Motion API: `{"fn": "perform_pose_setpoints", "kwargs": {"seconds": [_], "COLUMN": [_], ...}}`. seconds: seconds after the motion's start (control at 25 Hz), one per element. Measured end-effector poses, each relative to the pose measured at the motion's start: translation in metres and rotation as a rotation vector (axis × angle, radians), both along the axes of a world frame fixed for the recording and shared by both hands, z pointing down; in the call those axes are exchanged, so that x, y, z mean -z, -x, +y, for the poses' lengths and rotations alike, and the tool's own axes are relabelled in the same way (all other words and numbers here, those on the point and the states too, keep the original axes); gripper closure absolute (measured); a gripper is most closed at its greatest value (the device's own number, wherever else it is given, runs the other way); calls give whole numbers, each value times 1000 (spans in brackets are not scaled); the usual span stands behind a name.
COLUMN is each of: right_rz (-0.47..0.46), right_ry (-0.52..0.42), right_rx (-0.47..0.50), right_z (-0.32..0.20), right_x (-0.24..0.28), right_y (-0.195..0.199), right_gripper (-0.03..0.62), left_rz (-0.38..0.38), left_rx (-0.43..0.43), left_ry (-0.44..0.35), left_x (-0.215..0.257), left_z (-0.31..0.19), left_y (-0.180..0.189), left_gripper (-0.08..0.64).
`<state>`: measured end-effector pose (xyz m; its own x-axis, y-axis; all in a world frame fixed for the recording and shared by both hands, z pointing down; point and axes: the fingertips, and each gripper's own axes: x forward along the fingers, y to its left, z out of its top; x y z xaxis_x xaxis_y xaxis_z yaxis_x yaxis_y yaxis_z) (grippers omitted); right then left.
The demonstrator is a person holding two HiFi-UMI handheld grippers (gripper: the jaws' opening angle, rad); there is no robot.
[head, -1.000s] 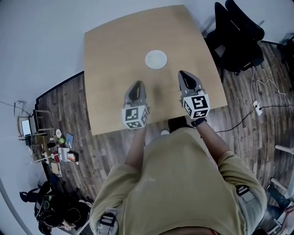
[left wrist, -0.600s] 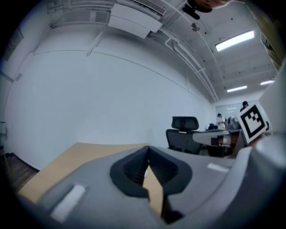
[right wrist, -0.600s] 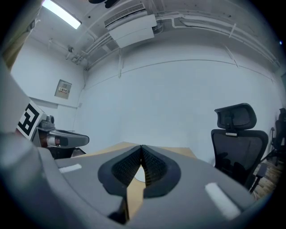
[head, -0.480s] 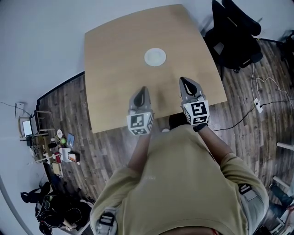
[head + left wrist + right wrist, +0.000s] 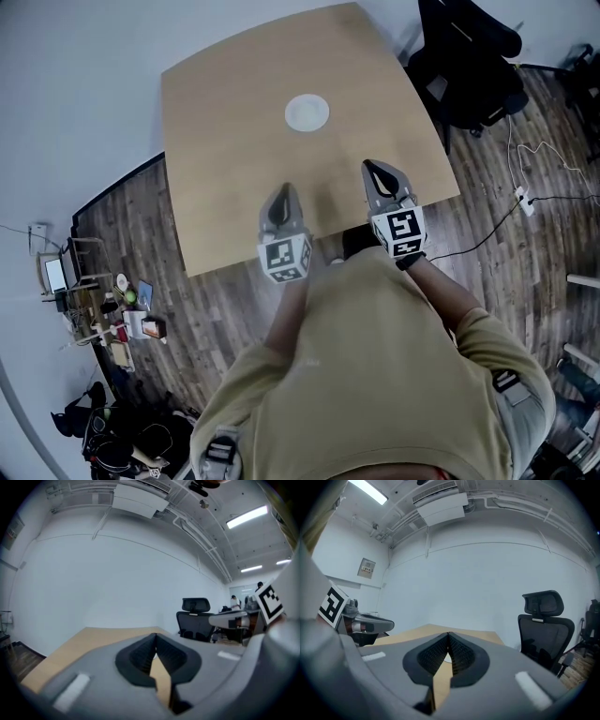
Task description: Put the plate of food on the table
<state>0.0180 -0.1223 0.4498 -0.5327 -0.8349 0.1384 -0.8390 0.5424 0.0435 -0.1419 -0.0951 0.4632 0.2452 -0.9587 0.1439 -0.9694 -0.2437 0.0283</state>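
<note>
The wooden table (image 5: 225,141) fills the upper middle of the head view, sitting slightly further left and higher in the frame than a second ago. The black chair (image 5: 464,56) stands off its far right corner as before. Both grippers hover over the near edge: the left gripper (image 5: 282,190) has drawn back a little toward the person, its jaws now pressed together on nothing, while the right gripper (image 5: 371,166) has hardly moved and stays closed and empty. The white plate (image 5: 307,112) lies where it did, on the table's far middle, well apart from both grippers
</note>
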Motion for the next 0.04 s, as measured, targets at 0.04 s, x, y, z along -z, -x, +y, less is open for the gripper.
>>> {"fn": "perform_pose_setpoints", "kwargs": {"seconds": [0.04], "right_rz": [2], "right_ry": [1], "right_rx": [6], "right_z": [1], "right_x": [0], "right_y": [1], "right_gripper": [588], "left_rz": [1], "left_rx": [0], "left_ry": [8], "left_x": [-3], "left_z": [1], "left_y": [0], "left_gripper": [557]}}
